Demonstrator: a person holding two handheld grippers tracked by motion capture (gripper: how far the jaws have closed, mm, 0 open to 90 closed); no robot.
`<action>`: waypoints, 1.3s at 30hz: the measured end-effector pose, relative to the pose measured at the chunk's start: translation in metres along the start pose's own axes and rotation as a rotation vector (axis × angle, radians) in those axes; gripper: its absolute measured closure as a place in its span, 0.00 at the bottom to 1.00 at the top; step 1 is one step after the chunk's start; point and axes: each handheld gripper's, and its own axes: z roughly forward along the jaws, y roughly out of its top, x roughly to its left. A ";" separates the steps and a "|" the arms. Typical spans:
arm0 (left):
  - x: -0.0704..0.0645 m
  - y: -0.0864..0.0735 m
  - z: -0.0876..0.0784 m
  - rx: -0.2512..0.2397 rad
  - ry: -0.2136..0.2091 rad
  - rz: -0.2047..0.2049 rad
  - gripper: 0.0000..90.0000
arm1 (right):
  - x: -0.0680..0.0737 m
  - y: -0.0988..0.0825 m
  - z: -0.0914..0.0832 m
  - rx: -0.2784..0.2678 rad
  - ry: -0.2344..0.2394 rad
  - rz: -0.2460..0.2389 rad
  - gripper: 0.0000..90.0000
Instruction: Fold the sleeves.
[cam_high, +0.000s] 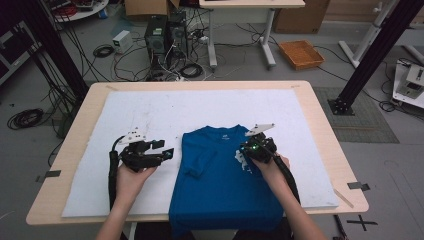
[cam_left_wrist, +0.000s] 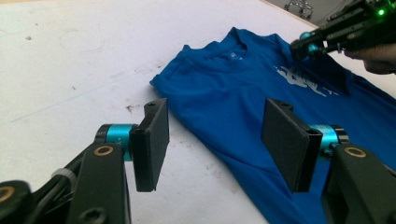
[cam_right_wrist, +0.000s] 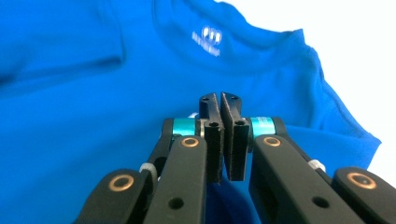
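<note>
The left hand-held gripper (cam_high: 161, 151) hovers over the white mat (cam_high: 150, 115) just beside the blue shirt (cam_high: 220, 185), its jaws spread wide and empty. The shirt lies flat mid-desk, its hem hanging over the near edge of the desk (cam_high: 320, 100). The right hand-held gripper (cam_high: 248, 148) sits over the shirt's right shoulder, jaws nearly closed; whether they pinch any cloth, I cannot tell. An orange tray (cam_high: 301, 54) sits on the floor beyond.

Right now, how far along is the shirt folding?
Done: the blue cotton t-shirt lies on the white mat with its sleeves already folded inward. In hand: the right claw sits shut over the shirt; whether it pinches fabric is unclear. The left claw is open beside it. Left, probably: folding the body, whose hem overhangs the table.
</note>
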 end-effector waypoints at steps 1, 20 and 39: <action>0.000 0.000 0.000 0.002 -0.003 -0.001 0.47 | -0.001 0.001 0.001 -0.013 0.003 0.014 0.98; -0.001 0.007 0.012 -0.025 0.010 -0.012 0.42 | -0.071 -0.041 -0.056 -0.281 -0.062 0.292 0.52; 0.008 0.002 0.008 -0.062 0.066 0.013 0.40 | -0.090 -0.059 -0.061 -0.303 -0.111 0.345 0.42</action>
